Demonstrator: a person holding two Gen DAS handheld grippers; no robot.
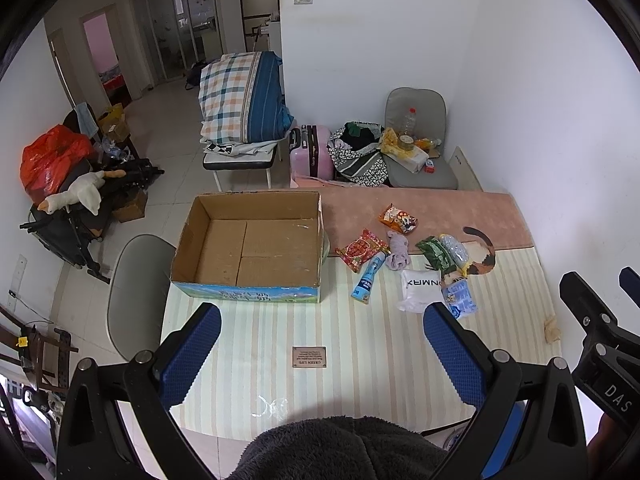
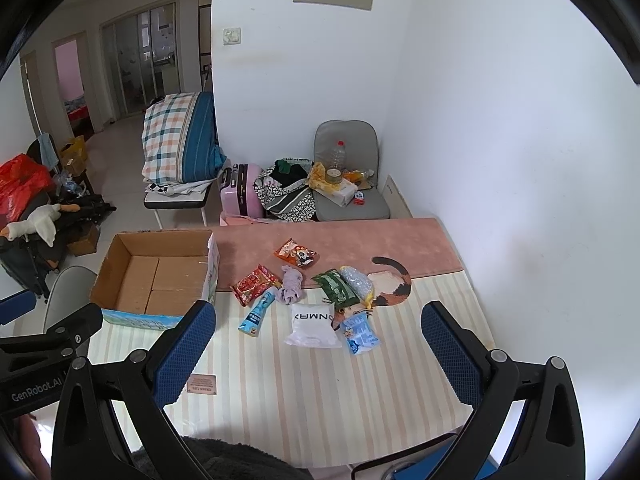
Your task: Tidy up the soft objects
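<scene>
Both grippers hovered over the striped mat [image 1: 320, 344] with nothing between their fingers — the left gripper [image 1: 322, 354] and the right gripper [image 2: 318, 354] each spread wide. Soft packets lay in a loose cluster at one o'clock of the cardboard box [image 1: 250, 248]: a white pouch [image 1: 420, 290], a lilac cloth [image 1: 397, 250] and a red snack bag [image 1: 360, 250] — all outside the box.

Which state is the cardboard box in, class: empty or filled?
Empty: the cardboard box is open-topped, its bare brown floor shows, and the packets lie outside on the table.
</scene>
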